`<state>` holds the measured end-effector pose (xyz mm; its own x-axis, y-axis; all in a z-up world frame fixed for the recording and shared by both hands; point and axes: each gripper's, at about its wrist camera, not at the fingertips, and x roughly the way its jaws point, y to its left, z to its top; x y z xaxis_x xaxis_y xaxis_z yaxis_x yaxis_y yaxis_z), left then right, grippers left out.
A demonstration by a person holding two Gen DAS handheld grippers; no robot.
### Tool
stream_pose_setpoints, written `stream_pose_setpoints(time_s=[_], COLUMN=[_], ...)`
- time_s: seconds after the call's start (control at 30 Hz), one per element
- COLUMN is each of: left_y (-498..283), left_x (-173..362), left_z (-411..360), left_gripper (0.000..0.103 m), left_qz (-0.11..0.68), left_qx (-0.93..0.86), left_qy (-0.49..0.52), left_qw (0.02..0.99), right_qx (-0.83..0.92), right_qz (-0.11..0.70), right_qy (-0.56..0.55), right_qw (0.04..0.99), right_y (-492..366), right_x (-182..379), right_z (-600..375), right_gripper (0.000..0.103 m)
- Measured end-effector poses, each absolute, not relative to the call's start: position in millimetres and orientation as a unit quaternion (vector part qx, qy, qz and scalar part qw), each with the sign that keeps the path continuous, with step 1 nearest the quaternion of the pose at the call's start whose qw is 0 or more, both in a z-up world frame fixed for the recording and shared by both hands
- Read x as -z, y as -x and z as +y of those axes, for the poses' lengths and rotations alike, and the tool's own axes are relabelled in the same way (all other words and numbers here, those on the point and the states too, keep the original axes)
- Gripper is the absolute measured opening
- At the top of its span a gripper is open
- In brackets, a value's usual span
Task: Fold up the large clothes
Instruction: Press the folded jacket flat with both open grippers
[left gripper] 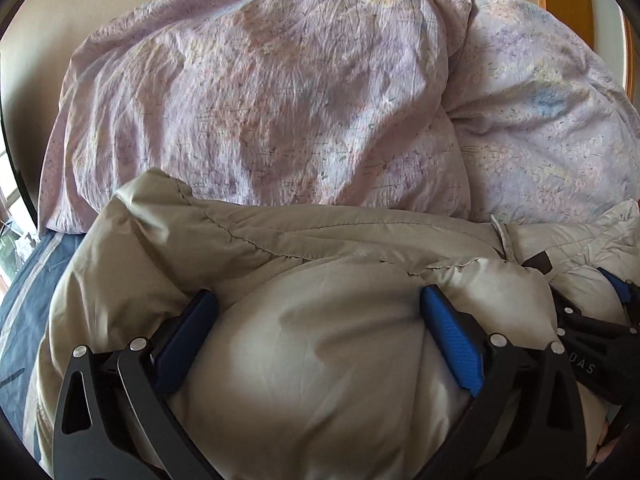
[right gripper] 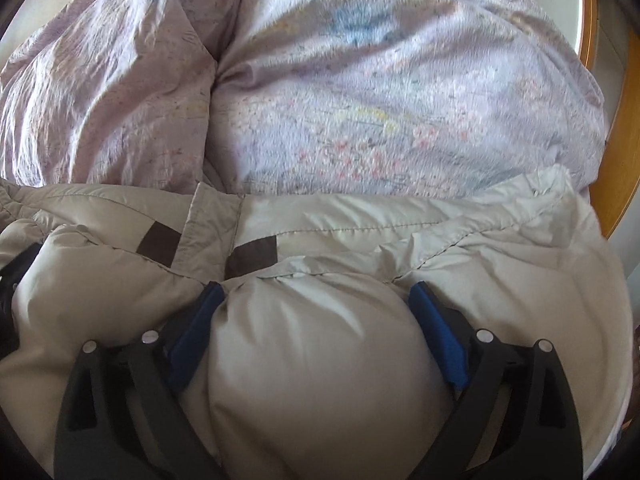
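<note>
My left gripper point(left gripper: 320, 304) fingers clamp a puffy fold of the jacket point(left gripper: 280, 248) | my right gripper point(right gripper: 316, 300) fingers clamp another fold | quilt point(left gripper: 260, 92) just beyond

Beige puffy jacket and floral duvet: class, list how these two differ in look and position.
The beige puffy jacket is plain and smooth with stitched seams; the floral duvet is lilac, printed and crinkled. The jacket lies nearest, bulging between the fingers of the left gripper and right gripper; the duvet lies beyond, ungripped. Both are soft, bulky and padded.
</note>
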<state>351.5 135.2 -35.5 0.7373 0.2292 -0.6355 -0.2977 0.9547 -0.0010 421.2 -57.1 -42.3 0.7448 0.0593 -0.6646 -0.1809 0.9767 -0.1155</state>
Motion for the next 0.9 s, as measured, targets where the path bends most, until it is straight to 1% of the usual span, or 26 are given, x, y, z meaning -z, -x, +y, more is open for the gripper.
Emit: stream_pose_setpoints(time_s=[0.4, 0.9], left_y=[-363.6, -399.9], left_x=[61.3, 84.8], left_z=[131.3, 126.6], left_gripper=[0.102, 0.102], left_qz=[0.354, 0.391], left_qx=[-0.149, -0.167], left_qy=[0.048, 0.032], left_qw=[0.922, 0.904], right_qx=[-0.061, -0.061], right_qz=[0.369, 0.395], right_qy=[0.091, 0.091], right_qw=[0.923, 0.912], right_y=[-429.7, -456.2], right_x=[60.8, 75.2], right_z=[-55.2, -50.9], right_gripper=[0.098, 0.101])
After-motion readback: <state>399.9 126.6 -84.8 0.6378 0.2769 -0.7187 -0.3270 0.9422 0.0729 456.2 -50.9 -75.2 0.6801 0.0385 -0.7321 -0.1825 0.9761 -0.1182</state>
